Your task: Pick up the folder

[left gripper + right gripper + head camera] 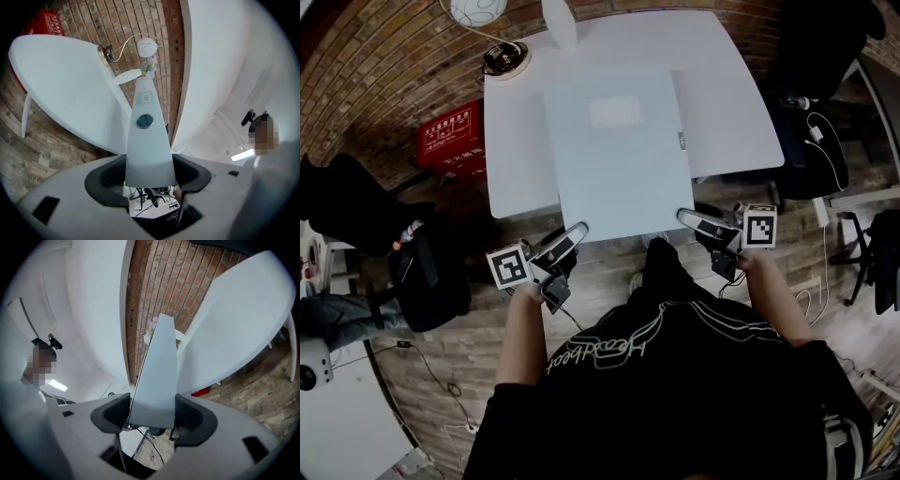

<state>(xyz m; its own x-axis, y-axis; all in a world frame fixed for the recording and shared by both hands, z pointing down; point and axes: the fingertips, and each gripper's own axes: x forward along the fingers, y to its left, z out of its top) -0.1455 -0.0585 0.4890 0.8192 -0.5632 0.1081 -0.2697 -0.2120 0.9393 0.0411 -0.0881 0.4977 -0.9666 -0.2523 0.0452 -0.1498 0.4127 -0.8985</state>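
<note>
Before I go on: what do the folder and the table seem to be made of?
Folder: probably plastic-covered board, matte pale grey. It looks flat and rigid though gripped only at its near corners, and its spine has a rimmed finger hole. Table: smooth white with a slight sheen, laminate or painted board; I can't tell which.

shirt [609, 349]: pale script across the black cloth, upside down in the head view; looks like "Headbeat", not certain
red box [452, 141]: rows of white print, too small to read
folder [619, 169]: pale patch on the cover, small mark on the spine; nothing legible on either
</note>
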